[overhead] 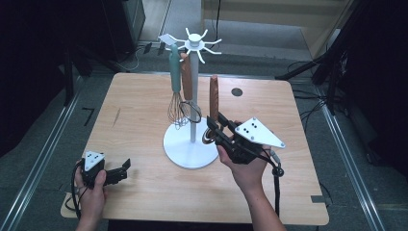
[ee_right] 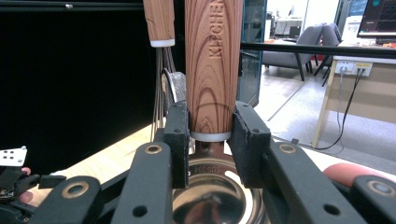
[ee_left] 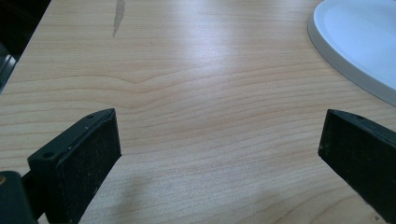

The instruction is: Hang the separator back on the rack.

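A white utensil stand [overhead: 194, 86] rises from a round base [overhead: 190, 151] at the table's middle. A teal-handled whisk [overhead: 174, 77] and a wood-handled strainer [overhead: 187, 79] hang from its top hooks. My right gripper [overhead: 216, 129] is shut on a wood-handled steel ladle [overhead: 213, 98], held upright just right of the pole. In the right gripper view the jaws [ee_right: 212, 135] clamp the wooden handle [ee_right: 214, 60] just above the steel bowl [ee_right: 212, 198]. My left gripper [overhead: 122, 169] rests open near the front left, with bare wood between its jaws [ee_left: 219, 154].
The wooden table [overhead: 139, 101] has a dark round hole [overhead: 236, 91] at its back right. The stand's white base [ee_left: 359, 42] lies to the upper right of the left gripper. A black cable [overhead: 276, 187] trails from the right gripper. Dark floor and metal rails surround the table.
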`<state>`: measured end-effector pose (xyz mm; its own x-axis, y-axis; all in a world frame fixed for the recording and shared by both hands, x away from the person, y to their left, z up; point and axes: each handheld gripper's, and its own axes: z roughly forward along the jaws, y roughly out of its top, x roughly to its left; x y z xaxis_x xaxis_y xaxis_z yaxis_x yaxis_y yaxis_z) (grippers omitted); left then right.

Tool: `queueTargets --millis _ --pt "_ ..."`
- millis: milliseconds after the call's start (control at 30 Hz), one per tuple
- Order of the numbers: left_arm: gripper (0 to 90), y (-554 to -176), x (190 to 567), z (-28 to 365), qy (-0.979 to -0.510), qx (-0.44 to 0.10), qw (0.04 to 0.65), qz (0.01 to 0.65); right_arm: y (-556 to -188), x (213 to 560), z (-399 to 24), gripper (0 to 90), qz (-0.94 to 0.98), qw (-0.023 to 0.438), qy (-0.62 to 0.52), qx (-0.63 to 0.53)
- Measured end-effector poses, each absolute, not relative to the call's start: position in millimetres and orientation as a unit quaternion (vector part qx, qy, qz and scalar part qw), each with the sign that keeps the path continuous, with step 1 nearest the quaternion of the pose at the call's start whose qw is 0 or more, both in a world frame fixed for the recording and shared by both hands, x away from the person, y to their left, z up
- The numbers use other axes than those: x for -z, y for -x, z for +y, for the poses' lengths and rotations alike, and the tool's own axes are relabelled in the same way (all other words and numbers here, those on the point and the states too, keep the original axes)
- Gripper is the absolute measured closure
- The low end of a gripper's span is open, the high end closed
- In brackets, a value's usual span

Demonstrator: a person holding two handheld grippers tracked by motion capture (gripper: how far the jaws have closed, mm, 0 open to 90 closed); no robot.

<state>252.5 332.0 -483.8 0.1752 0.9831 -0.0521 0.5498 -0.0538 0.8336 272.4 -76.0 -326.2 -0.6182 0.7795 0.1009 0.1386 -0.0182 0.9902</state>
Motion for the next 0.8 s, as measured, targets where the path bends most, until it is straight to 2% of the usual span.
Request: queueTargets --millis 800 --pt "0.0 -252.1 483.8 331.5 -0.668 -0.289 0.379 0.572 -276.5 314.1 -70.0 71.5 0.651 0.265 -0.341 -0.624"
